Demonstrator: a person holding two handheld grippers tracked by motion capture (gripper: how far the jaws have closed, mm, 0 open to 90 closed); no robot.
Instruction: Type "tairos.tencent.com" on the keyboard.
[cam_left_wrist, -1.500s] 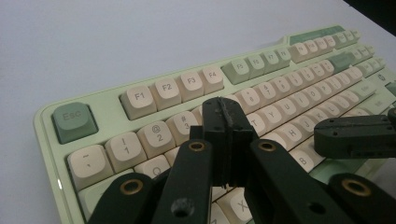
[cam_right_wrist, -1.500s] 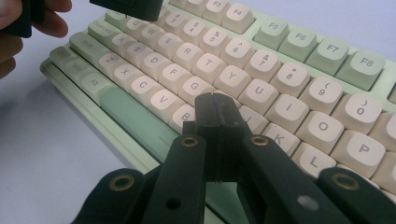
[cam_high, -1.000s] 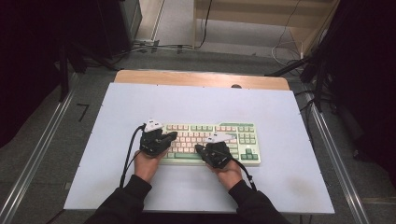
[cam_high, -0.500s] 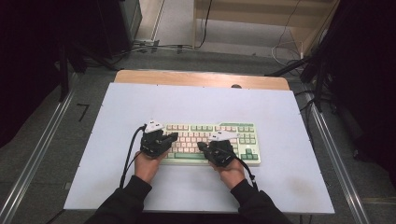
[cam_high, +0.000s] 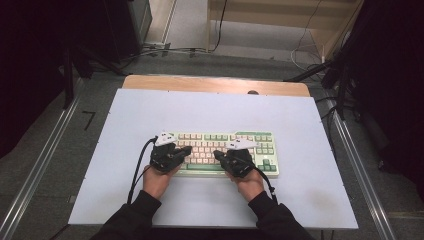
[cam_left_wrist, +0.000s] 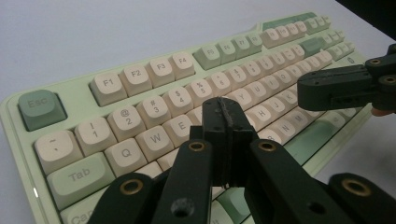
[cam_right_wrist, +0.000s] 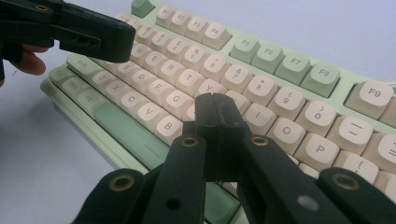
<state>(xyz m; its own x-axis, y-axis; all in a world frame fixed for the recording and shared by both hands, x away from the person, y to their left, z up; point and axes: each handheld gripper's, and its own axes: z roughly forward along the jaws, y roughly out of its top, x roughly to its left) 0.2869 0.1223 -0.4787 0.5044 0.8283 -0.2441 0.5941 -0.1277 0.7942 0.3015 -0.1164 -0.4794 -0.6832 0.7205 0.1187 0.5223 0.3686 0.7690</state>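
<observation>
A mint-green keyboard (cam_high: 210, 144) with cream keys lies on the white table top, a little nearer the front edge. My left gripper (cam_high: 188, 149) is shut with nothing in it, and its tip points right over the left letter keys. Seen in the left gripper view, its closed tip (cam_left_wrist: 227, 116) hovers by the E and R keys of the keyboard (cam_left_wrist: 140, 88). My right gripper (cam_high: 217, 154) is shut and empty too, pointing left over the middle keys. Its tip (cam_right_wrist: 215, 112) sits near H and J on the keyboard (cam_right_wrist: 289, 93). Whether either tip presses a key I cannot tell.
The white table top (cam_high: 215, 107) has bare room on every side of the keyboard. A wooden strip (cam_high: 215, 84) runs along its far edge. Metal rails (cam_high: 45, 160) flank the table. Cables lie on the floor beyond it.
My right gripper has edged slightly to the right over the keyboard. The left gripper has stayed where it was. Both stay shut.
</observation>
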